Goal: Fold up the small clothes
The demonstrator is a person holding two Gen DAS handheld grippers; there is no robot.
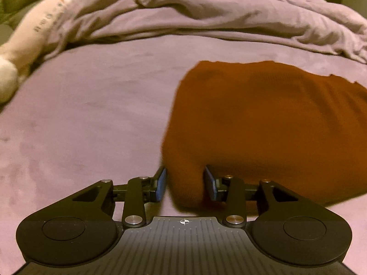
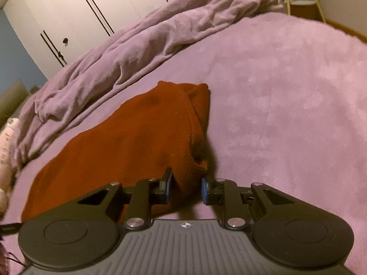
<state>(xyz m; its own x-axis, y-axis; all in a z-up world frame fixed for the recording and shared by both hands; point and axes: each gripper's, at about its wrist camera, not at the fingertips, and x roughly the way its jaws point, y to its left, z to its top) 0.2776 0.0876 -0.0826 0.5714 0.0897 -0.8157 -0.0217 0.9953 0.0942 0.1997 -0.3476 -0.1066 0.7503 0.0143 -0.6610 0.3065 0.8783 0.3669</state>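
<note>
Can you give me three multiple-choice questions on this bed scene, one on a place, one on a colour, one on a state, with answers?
1. Where does the garment lie?
A. on the purple bed cover
B. on a chair
C. on the floor

2. What colour is the garment?
A. white
B. rust orange
C. blue

3. What is between the left gripper's pads?
A. nothing
B. the plush toy
C. a corner of the garment

Answers: A, purple cover surrounds it; B, rust orange in both views; C, orange fabric fills the gap.
</note>
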